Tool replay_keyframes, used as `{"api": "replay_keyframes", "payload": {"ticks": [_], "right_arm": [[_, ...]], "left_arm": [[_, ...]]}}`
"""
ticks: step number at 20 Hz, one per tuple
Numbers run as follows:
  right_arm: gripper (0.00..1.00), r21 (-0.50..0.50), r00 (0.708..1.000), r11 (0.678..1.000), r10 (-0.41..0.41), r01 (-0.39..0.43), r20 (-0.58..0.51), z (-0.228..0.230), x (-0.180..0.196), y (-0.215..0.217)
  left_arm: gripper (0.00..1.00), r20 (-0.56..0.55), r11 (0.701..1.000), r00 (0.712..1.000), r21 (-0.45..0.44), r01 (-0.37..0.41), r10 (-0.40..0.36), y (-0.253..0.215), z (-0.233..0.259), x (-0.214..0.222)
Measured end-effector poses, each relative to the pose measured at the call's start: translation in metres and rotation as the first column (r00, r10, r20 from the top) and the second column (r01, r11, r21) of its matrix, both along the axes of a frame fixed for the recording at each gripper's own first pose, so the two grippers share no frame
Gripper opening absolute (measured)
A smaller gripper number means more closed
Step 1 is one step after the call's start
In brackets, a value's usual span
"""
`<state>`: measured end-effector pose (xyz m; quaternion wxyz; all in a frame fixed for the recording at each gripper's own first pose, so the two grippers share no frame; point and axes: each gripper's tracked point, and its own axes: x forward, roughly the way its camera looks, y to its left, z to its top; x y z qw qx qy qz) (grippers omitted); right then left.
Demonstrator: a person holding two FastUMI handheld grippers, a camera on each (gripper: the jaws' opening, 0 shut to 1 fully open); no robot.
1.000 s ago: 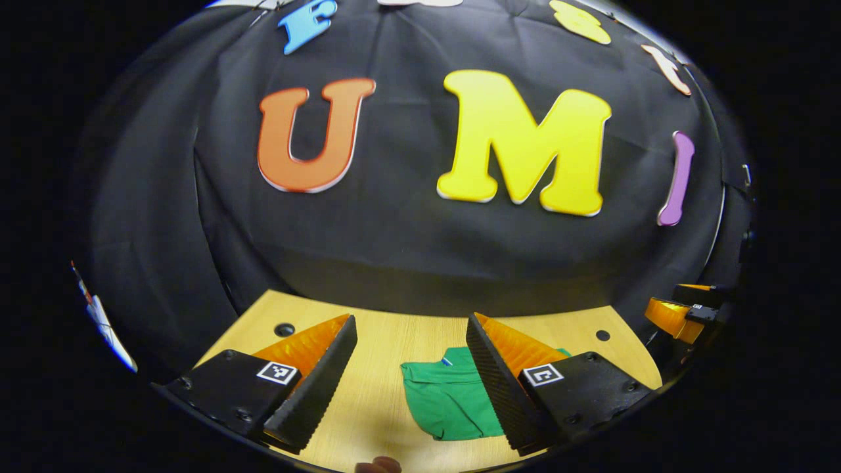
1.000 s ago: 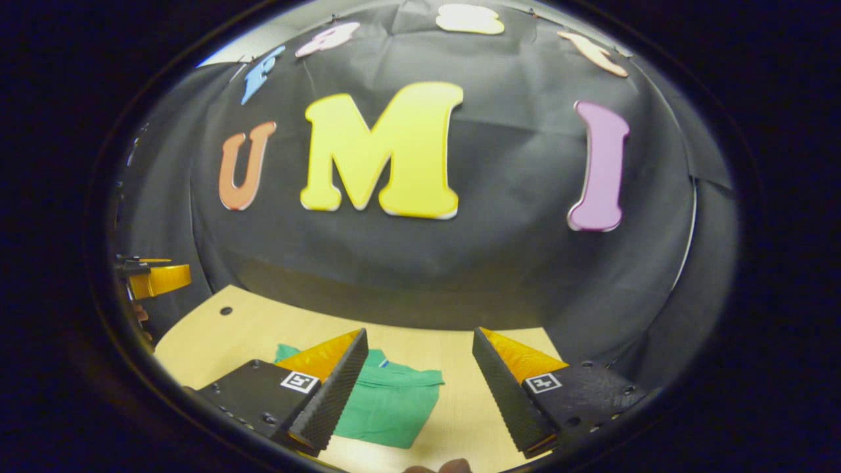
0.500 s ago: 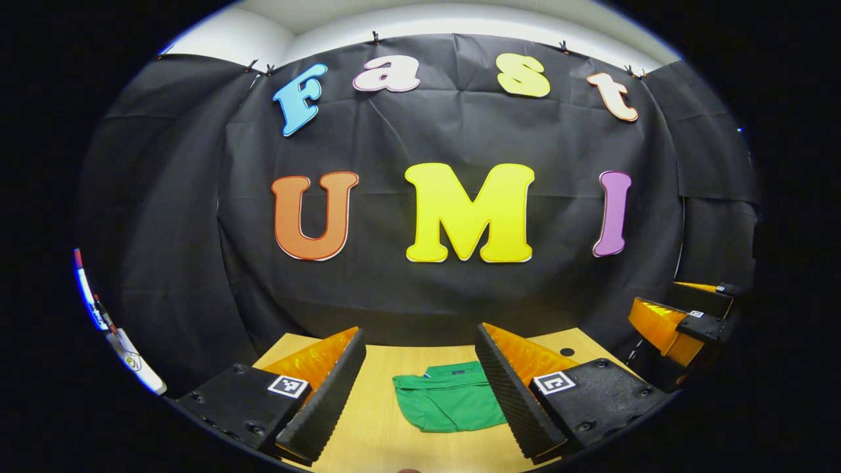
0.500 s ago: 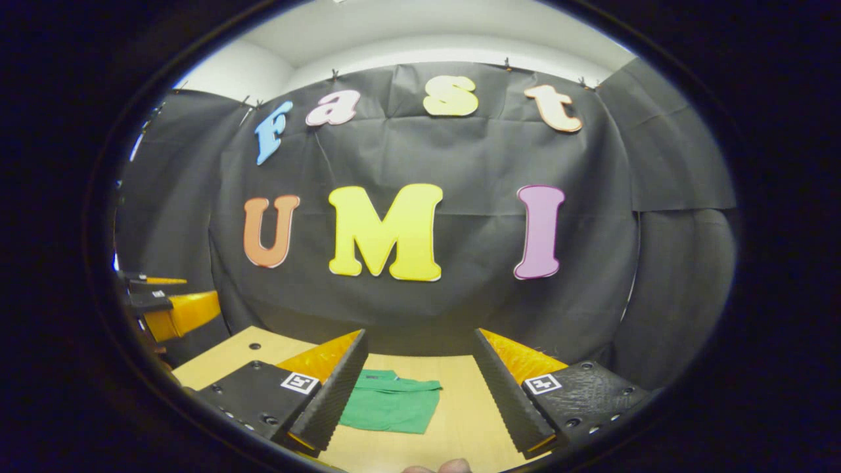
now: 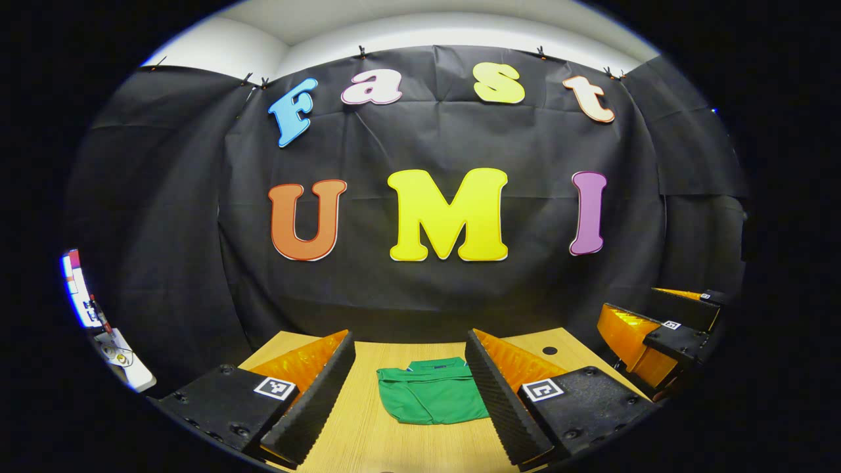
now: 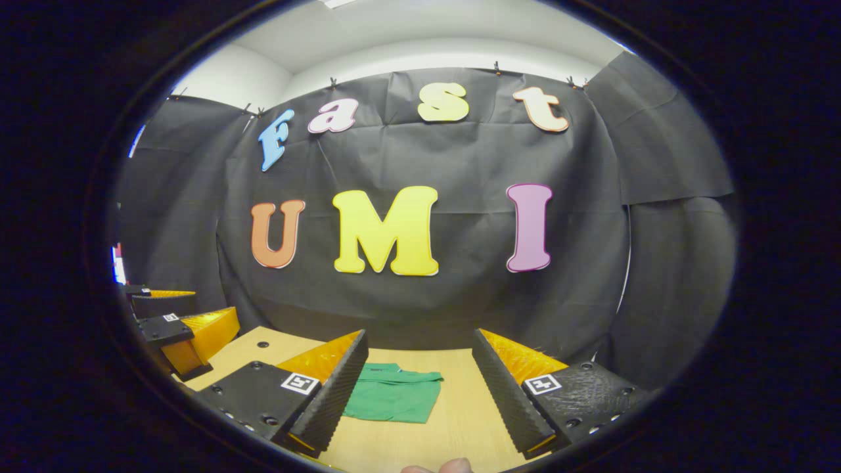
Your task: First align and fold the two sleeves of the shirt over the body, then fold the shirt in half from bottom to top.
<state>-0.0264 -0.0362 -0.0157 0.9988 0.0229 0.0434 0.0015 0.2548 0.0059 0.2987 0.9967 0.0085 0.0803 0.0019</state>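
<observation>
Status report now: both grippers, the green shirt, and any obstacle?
Left gripper open, right gripper open, both off the cloth. Green shirt lies folded on table. Nothing in the way.

A staged recording booth in a lab is indicated. A black cloth backdrop (image 5: 420,289) is clipped up beneath a white wall (image 6: 420,52); a pale wooden table (image 5: 368,433) with drilled holes is set before it
</observation>
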Motion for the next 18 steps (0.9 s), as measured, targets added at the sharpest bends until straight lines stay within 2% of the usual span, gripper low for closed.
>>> {"api": "replay_keyframes", "payload": {"ticks": [5,6,7,18], "right_arm": [[0.97,-0.010,0.999,1.000,0.030,-0.029,0.022,0.008,-0.001,0.001],[0.98,-0.009,0.999,0.999,0.033,-0.032,0.026,0.011,-0.001,0.002],[0.97,-0.009,0.999,0.999,0.035,-0.035,0.029,0.014,-0.001,0.003],[0.97,-0.014,0.998,0.999,0.036,-0.036,0.044,0.027,-0.015,0.011]], "left_arm": [[1.00,0.009,1.000,1.000,-0.006,-0.021,0.021,-0.003,0.005,-0.001],[0.96,0.014,1.000,1.000,-0.005,-0.023,0.023,-0.002,0.008,-0.002],[1.00,0.025,1.000,0.999,-0.006,-0.022,0.022,-0.003,0.012,-0.002],[1.00,0.036,1.000,0.999,-0.010,-0.016,0.016,-0.002,0.014,-0.014]]}}
